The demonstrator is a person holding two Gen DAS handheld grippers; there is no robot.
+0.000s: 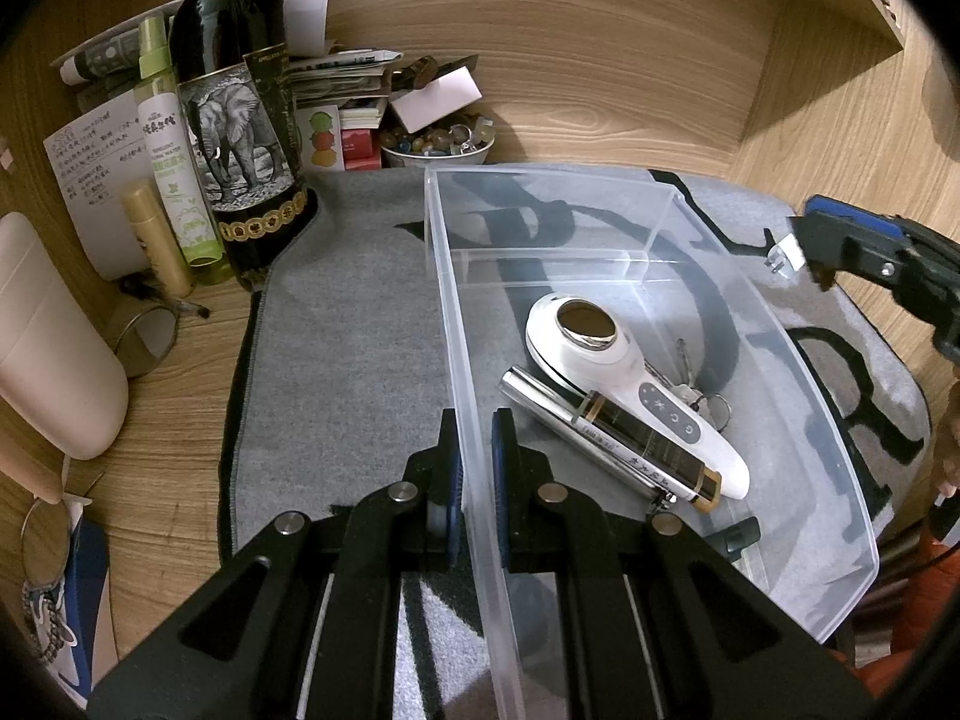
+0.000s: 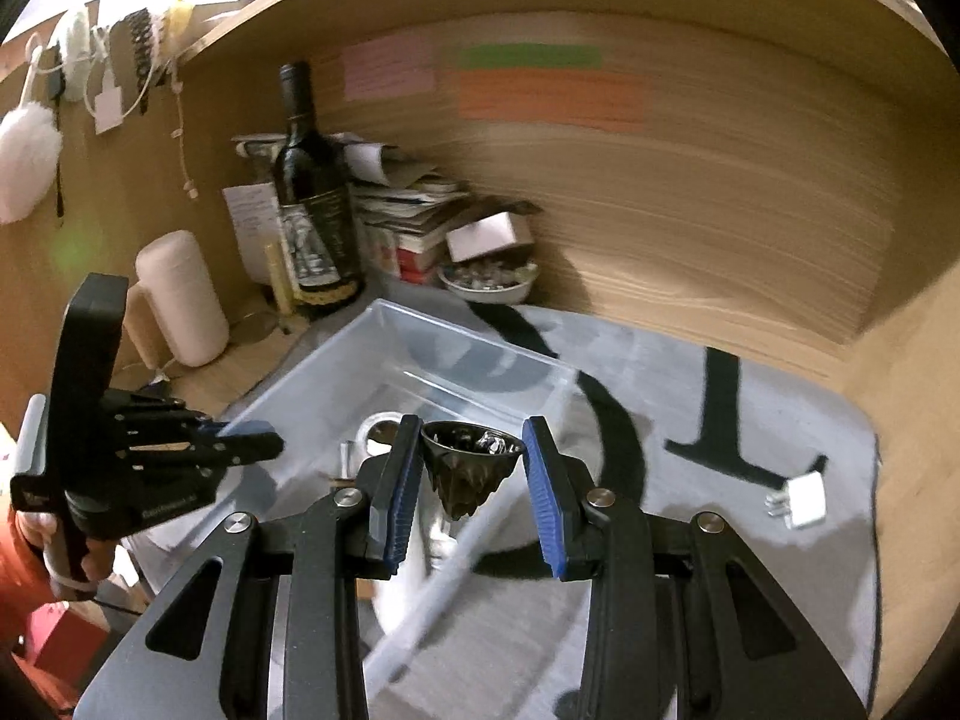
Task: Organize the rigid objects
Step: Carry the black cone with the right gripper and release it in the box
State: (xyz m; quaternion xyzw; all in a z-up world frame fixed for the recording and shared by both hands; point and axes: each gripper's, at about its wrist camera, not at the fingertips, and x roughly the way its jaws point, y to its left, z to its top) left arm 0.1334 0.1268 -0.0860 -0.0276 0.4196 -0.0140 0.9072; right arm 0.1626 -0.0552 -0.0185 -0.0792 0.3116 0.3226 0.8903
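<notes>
Clear plastic bin [image 1: 600,276]: sits on a grey lettered mat [image 1: 348,360] spread over the wooden tabletop [image 1: 180,372]. Contents, near end: white handheld beauty device [image 1: 630,384] with a round metal head, a silver-and-black tube [image 1: 600,438] lying against it, a bunch of keys [image 1: 702,396] partly hidden behind. Far end bare.

Left tongs [image 1: 477,468]: narrow, clamped on the bin's left wall, one pad inside and one outside; probably steadying the bin for loading.

Right tongs [image 2: 471,480]: spread fairly wide over the bin with a black faceted cone-shaped cup [image 2: 471,468] between the pads. Whether the pads touch it cannot be told; the frame is blurred.

White plug adapter [image 2: 801,501]: on the mat, right of the bin, outside it; likely not yet sorted.

Only the right wrist view shows the cup; only the left shows the bin's contents plainly.

Far left clutter: wine bottle [image 1: 240,108] with elephant label, green spray bottle [image 1: 174,162], bowl of beads [image 1: 438,141].
</notes>
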